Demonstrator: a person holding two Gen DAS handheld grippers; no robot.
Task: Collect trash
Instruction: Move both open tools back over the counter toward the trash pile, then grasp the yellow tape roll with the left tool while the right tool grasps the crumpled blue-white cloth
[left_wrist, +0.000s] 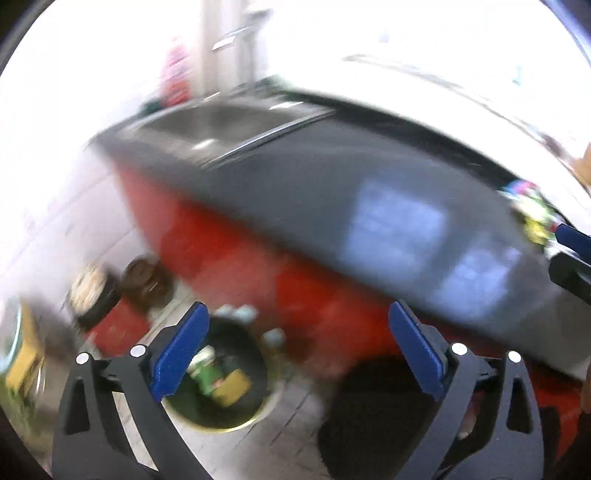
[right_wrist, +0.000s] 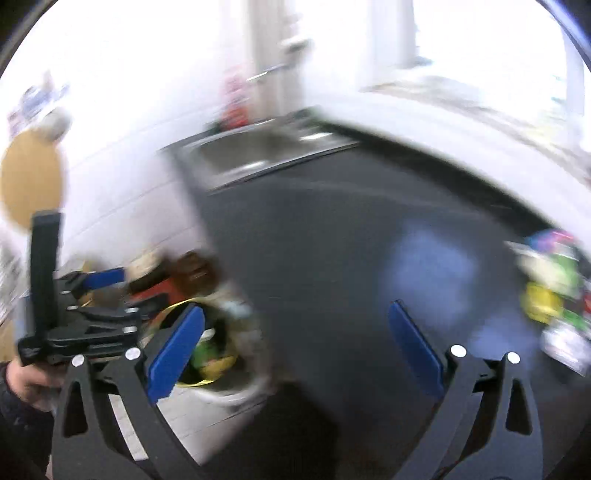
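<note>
Bright wrappers (right_wrist: 550, 291) lie right of both open, empty tongs.
Right tongs (right_wrist: 295, 350) are nearer than left tongs (left_wrist: 299, 347); bin (left_wrist: 218, 373) sits lower left.

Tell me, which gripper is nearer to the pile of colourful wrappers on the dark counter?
Right. The right gripper hangs open over the counter, with the wrappers just to its right. The left gripper, also open, is farther left, over the floor bin.
</note>
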